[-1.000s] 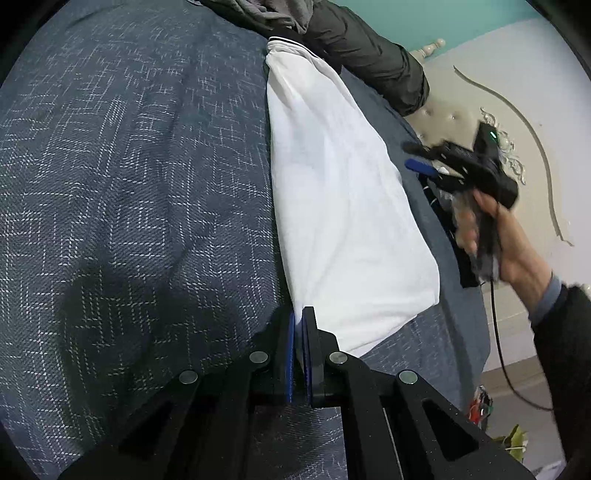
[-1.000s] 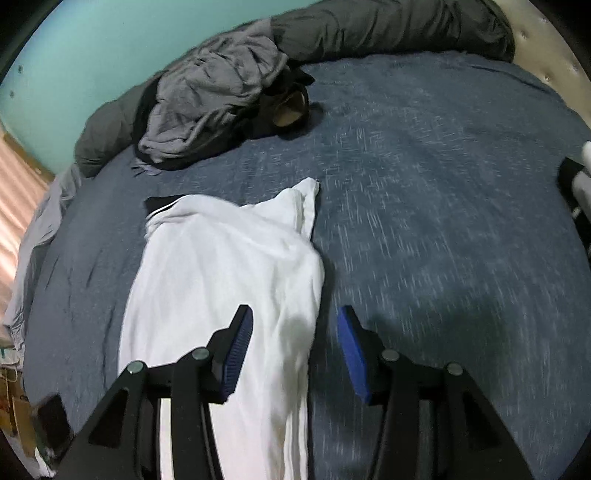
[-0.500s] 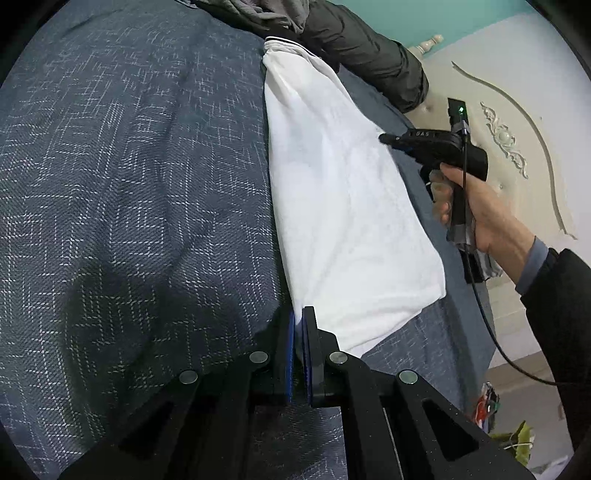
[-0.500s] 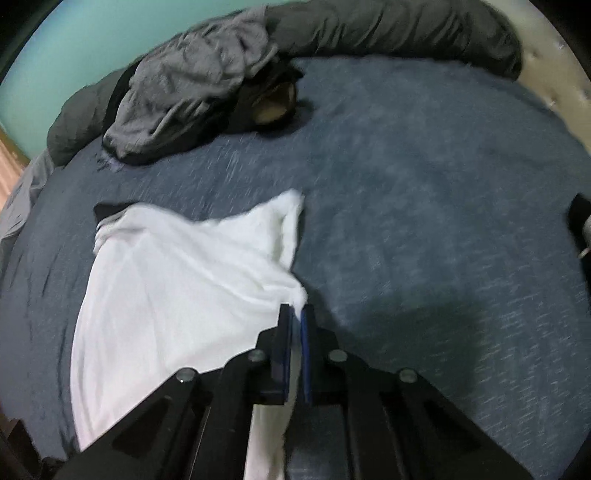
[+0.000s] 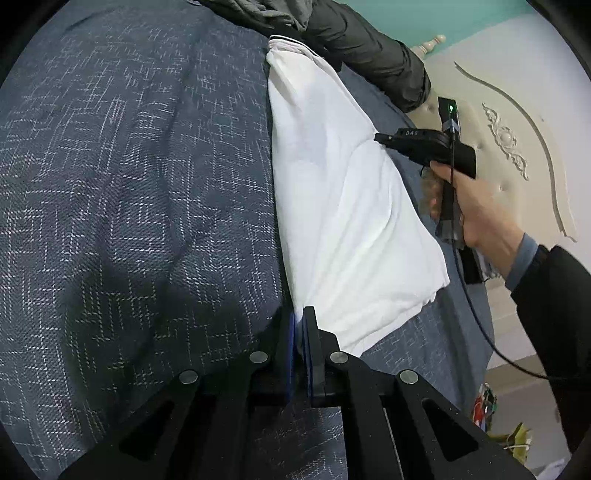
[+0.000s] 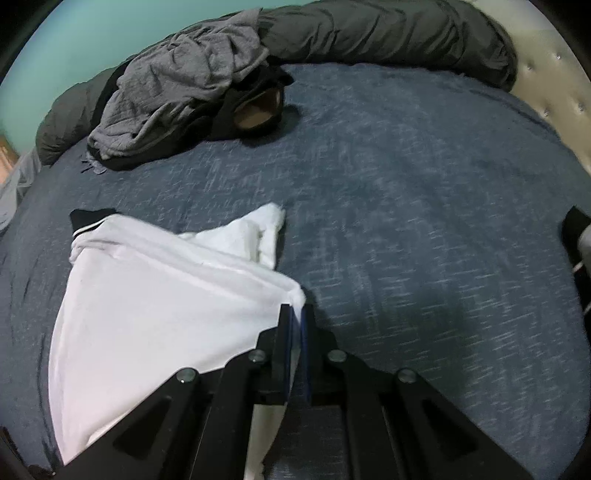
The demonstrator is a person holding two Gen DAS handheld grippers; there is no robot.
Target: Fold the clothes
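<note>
Your left gripper (image 5: 299, 325) is clamped on the near corner of the white shirt (image 5: 343, 199), and your right gripper (image 6: 295, 317) is pinched shut on a fold at the shirt's side edge. You have the shirt lying lengthwise on the blue-grey bedspread (image 5: 129, 184), its dark-trimmed collar (image 5: 286, 38) at the far end. Your right hand (image 5: 476, 210) shows in the left view, wrapped round the handle. Beyond the shirt a crumpled grey garment (image 6: 177, 85) rests against a dark duvet (image 6: 388, 33)

Small pale letters reading "DAS" are showing on the right gripper (image 5: 380, 138), along its black top. Nothing else is reading legibly.
</note>
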